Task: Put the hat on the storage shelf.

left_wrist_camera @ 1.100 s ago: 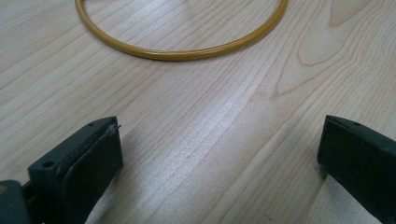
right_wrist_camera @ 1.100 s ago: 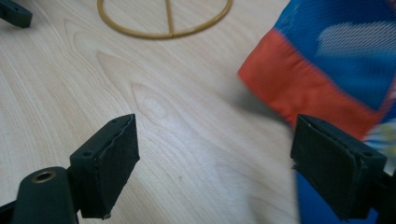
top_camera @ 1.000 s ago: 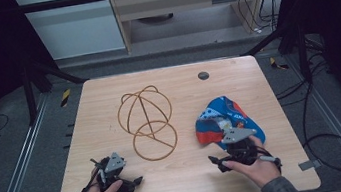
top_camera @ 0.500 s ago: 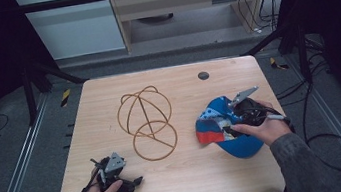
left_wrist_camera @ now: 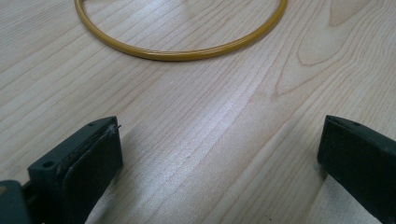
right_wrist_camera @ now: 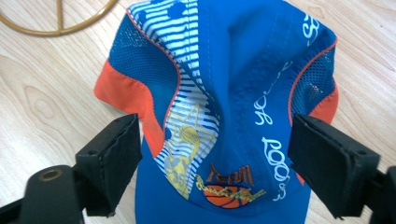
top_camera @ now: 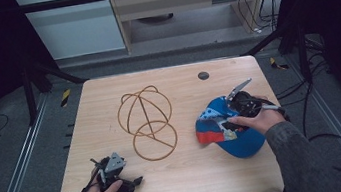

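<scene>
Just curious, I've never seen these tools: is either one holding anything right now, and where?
Nothing held. Right gripper hangs open over the blue cap; left gripper is open over bare table.

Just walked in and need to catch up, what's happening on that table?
A person holds a gripper in each hand. The right gripper hovers open over a blue cap lying on the wooden table. The left gripper rests open near the front edge, beside a golden wire hat stand. Nothing is gripped yet.

A pale wooden table (top_camera: 185,179) stands on dark grey floor (top_camera: 4,149) amid dim black framing.
</scene>
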Demonstrator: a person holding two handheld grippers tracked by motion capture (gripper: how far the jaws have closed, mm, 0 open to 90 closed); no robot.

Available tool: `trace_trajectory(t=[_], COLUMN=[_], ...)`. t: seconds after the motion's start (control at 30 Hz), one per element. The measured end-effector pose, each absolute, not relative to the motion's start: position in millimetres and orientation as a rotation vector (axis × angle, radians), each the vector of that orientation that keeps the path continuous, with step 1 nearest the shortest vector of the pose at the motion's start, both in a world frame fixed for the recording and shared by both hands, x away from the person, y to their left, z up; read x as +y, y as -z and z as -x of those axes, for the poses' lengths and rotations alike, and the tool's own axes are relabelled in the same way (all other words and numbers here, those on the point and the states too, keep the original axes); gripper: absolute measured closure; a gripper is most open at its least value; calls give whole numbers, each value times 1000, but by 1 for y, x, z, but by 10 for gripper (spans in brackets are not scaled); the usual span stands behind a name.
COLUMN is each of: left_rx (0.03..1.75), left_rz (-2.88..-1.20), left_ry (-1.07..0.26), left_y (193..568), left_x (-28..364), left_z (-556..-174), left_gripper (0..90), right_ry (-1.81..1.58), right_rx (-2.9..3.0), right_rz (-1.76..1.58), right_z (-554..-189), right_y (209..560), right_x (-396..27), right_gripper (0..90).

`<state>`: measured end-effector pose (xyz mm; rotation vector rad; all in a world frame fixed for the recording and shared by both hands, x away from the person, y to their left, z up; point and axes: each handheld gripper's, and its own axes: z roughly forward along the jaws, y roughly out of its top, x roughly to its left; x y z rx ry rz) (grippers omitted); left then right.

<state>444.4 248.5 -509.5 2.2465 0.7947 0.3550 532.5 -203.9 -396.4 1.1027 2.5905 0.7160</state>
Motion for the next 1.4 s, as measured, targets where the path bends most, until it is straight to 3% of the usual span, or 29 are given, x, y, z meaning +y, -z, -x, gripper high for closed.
trace_trajectory(t=[0.63, 0.67, 0.87, 0.97, 1.0, 1.2, 1.4], left_rx=[792, 792, 791, 793, 792, 793, 792], left_rz=[-2249, -2248, -2247, -2246, -2246, -2247, -2247], left_ry=[-355, -355, -355, -354, -355, -354, -355], left_y=[509, 509, 510, 510, 510, 510, 509], left_x=[249, 249, 249, 249, 249, 249, 249], left_z=[-445, -445, -445, -445, -445, -444, -445], left_gripper=[0, 0, 0, 0, 0, 0, 0], right_ry=[-655, -670, -674, -662, -678, -701, -730], right_rx=[2608, 2603, 2632, 2657, 2661, 2680, 2671], right_rz=[-1149, -1176, -1199, -1184, -1171, -1166, -1174], right_z=[-549, -551, -552, -552, -552, -551, -546], right_y=[408, 412, 423, 424, 424, 422, 416], right_x=[-200, -202, -204, -204, -204, -204, -209], right_gripper=[316, 368, 484, 623, 727, 887, 897])
